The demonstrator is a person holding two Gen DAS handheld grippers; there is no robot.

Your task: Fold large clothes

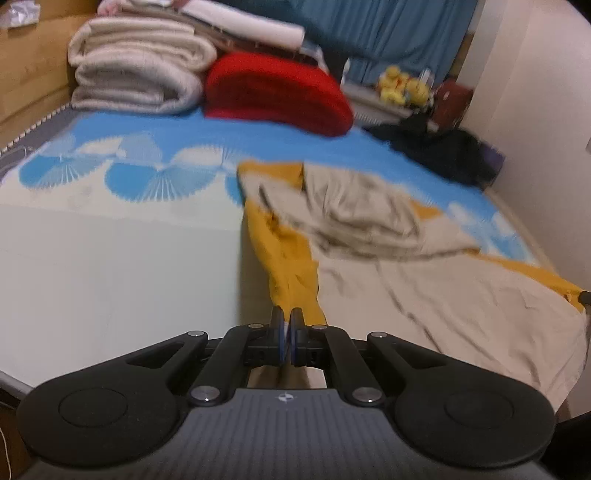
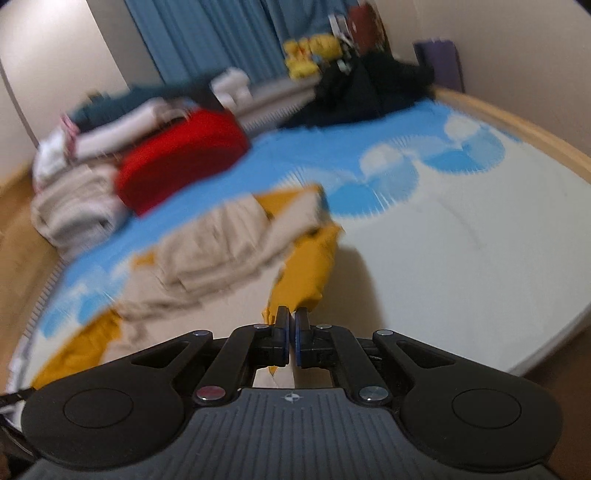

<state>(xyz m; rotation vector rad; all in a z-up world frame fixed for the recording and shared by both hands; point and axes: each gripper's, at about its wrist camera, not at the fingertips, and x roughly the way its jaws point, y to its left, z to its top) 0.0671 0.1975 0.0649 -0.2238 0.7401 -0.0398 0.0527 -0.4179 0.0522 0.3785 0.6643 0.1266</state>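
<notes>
two grippers, each with jaws pressed together on a pinch of the same garment. left gripper (image 1: 287, 325), bottom centre of its view: jaws clamped on a mustard-yellow strip of the beige-and-mustard garment (image 1: 369, 221), which runs up from the jaws toward mid-frame. rest of the garment lies rumpled on the bed (image 1: 110, 258), centre to right of frame, a beige panel spreading to the lower right. right gripper (image 2: 291, 325), bottom centre of its view: jaws clamped on a mustard fold of the garment (image 2: 221, 236); cloth bunches from centre toward lower left. both views blurred.

bed cover is blue and white with fan shapes. red cushion (image 1: 273, 92) at upper centre of left view, touching a stack of folded cream bedding (image 1: 136, 74) at upper left. dark clothes pile (image 1: 439, 147) at upper right, near the wall. yellow soft toys (image 1: 399, 86) beyond it, in front of blue curtains (image 1: 388, 29).
</notes>
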